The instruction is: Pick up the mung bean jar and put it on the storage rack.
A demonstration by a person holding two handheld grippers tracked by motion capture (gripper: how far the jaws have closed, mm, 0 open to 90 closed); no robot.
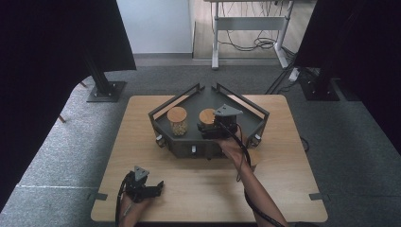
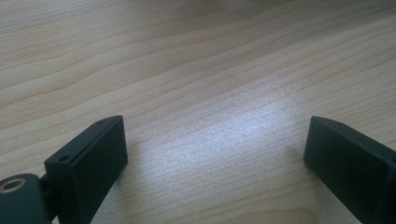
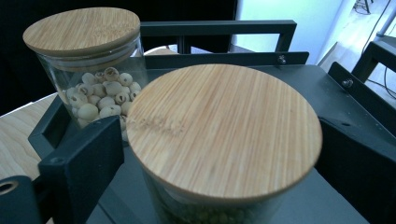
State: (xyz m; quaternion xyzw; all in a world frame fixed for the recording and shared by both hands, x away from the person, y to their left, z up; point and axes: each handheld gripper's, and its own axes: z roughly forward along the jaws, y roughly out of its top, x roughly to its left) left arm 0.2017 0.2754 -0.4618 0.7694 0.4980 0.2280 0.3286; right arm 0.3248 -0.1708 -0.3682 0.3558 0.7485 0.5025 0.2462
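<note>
Two lidded glass jars stand in the dark tray [image 1: 246, 124] on the bench [image 1: 283, 165]. Your right tool [image 3: 219, 158] has its jaws spread either side of the nearer jar [image 3: 224, 135], pads off the glass. Your left tool [image 2: 215, 158] rests open on bare wood near the bench's front edge.

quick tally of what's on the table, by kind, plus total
Glass jars with bamboo lids: 2, one with pale round seeds, one with greenish contents
Dark metal tray rack: 1
Handheld grippers: 2, left gripper resting on the table, right gripper at the green jar
Total: 5
</note>
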